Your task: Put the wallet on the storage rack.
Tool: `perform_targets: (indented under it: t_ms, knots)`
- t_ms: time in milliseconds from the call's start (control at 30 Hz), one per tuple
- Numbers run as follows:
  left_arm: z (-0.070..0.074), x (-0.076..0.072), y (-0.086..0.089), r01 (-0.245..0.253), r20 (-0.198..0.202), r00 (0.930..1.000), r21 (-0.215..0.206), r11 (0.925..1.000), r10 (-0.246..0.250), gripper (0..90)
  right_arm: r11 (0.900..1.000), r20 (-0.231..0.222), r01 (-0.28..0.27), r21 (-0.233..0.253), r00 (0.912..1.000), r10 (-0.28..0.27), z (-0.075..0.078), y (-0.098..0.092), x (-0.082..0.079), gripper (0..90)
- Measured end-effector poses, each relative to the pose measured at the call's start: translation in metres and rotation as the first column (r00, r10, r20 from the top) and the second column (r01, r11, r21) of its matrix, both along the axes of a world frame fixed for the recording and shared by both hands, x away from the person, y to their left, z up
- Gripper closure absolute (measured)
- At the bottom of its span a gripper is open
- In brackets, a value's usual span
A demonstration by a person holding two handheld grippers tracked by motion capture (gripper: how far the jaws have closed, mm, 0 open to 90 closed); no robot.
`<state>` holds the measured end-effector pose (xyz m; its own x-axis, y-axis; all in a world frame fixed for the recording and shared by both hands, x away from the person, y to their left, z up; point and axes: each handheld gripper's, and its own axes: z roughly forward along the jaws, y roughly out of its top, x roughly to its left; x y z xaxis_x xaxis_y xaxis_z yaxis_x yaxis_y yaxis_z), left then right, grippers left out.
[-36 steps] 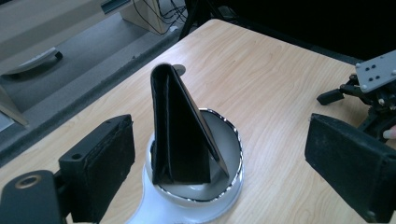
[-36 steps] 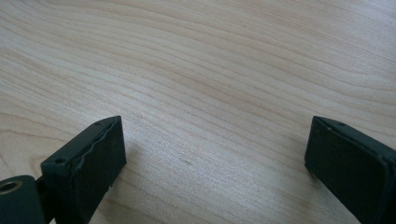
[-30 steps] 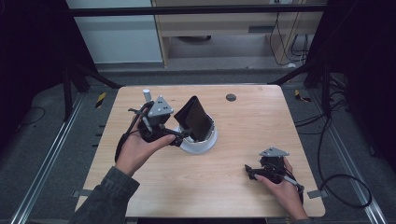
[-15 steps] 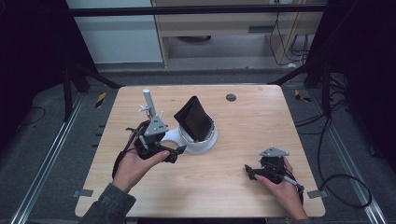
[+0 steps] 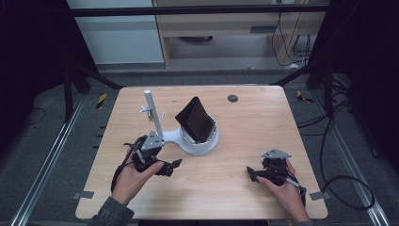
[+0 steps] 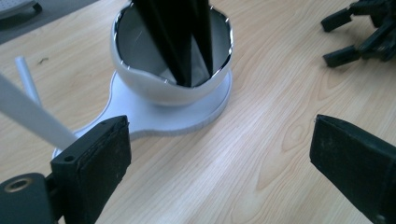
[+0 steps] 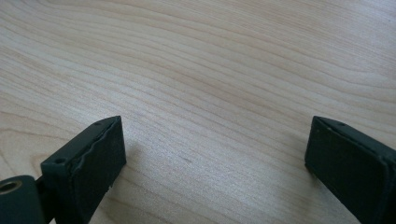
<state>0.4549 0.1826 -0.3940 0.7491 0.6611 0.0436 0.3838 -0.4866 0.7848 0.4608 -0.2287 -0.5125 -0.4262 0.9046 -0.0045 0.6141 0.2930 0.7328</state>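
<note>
A white stand point(image 5: 171, 137) sits mid-table, with a round bowl point(image 5: 212, 137) and a thin upright white pole point(image 5: 153, 110). A black folded flat object point(image 5: 195, 120) leans inside the bowl. My left gripper point(image 5: 171, 167) rests near the table's front left, just in front of the stand, open and empty. In the left gripper view, its jaws point(image 6: 219, 158) stand wide apart and face the bowl point(image 6: 154, 79) and the black object point(image 6: 182, 37). My right gripper point(image 5: 251, 173) lies at the front right, open over bare wood point(image 7: 215, 163), and also appears far off point(image 6: 355, 32).
A small dark round disc point(image 5: 232, 98) lies near the table's far edge. Bare wood point(image 5: 254, 132) stretches between the stand and the right gripper. Dark frame legs, cables and a cabinet surround the table on the floor beyond.
My left gripper has drawn back from the black object in the bowl toward the table's front left, uncovering the white pole. The right gripper has stayed put.
</note>
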Motion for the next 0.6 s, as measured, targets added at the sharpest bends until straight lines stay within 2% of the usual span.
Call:
perform_targets:
  t_ms: [333, 600]
  knots:
    - [-0.026, 0.0, 0.025, -0.053, -0.017, 0.9984, 0.043, 0.9977, 0.054, 6.2, 1.0, 0.0, 0.001, -0.001, 1.0, -0.001, 0.0, 0.0, 0.0, 5.4]
    - [-0.047, 0.0, 0.044, -0.097, -0.05, 0.9937, 0.054, 0.9938, 0.1, 6.4, 1.0, 0.0, 0.001, -0.001, 1.0, -0.001, 0.0, 0.0, 0.0, 5.4]
